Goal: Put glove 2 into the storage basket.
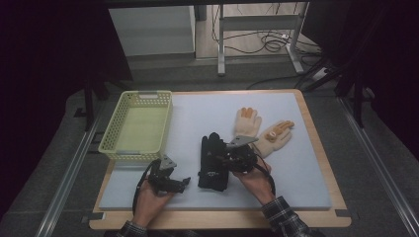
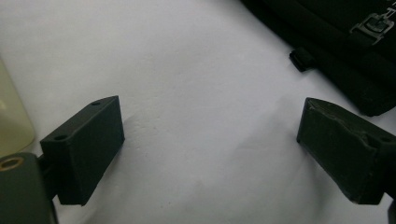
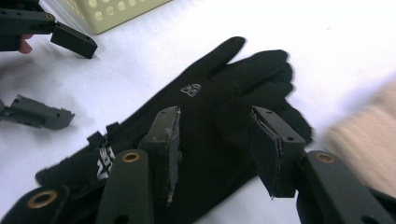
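Open mat [image 1: 306, 168] lies right of the black glove [image 1: 213, 163]; basket [image 1: 136, 126] and tan gloves [image 1: 259, 129] bound the far side.

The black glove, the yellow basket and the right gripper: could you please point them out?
black glove [image 1: 213, 163]: high view, on its palm.
yellow basket [image 1: 109, 139]: high view, on its left wall.
right gripper [image 3: 217, 149]: right gripper view, midway between its fingers.

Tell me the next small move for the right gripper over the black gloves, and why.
Probably lower the right gripper and close on the black gloves: its fingers hang parted above the fabric, nothing gripped, and the basket waits empty.
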